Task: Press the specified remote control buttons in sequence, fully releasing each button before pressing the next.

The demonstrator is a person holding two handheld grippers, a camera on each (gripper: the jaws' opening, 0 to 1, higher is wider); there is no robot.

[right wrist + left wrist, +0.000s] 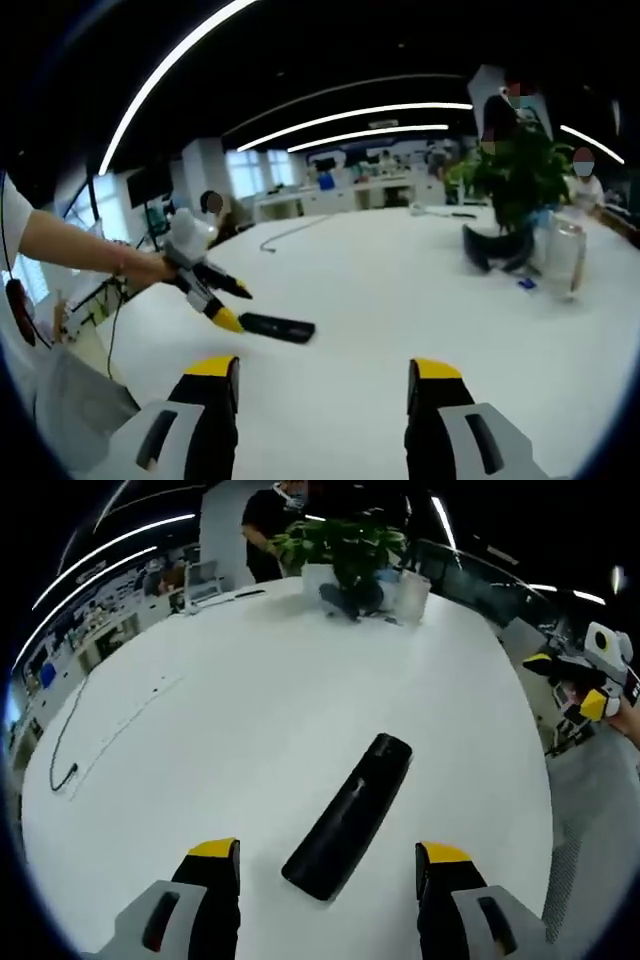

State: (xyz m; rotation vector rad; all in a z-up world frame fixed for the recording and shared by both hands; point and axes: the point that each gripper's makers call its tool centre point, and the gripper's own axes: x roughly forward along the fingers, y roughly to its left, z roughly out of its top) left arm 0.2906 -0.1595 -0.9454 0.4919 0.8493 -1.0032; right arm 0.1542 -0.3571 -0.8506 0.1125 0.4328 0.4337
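- While the left gripper (pixel 328 865) hangs low over the white table (pixel 230 730) with its yellow-tipped jaws spread wide and nothing between them, the black remote control (pixel 350 815) lies flat just ahead, its near end falling between the two jaw tips and its far end angled toward 1 o'clock.
- Since the remote's buttons cannot be made out on its dark face, my judgement is that the first care is to bring one jaw tip squarely over the wanted button before going down, rather than pressing blind.
- From the right gripper view, the right gripper (pixel 325 385) also stands wide and bare, well back from the remote control (pixel 277 327), which sits at about 10 o'clock with the left gripper (pixel 215 290) poised right at its near end, held by a person's hand (pixel 150 266).
- A good press, I judge, comes straight down with a single tip, then lifts fully clear before the next; a slanted push could skid the slim remote across the smooth top.
- Keeping the right gripper where it is seems wise, so the remote stays in sight.
- Farther off, at 12 o'clock in the left gripper view, a potted plant (pixel 345 545) stands near the table's far edge, and a thin cable (pixel 70 730) trails at 9 o'clock, both well apart from the work.
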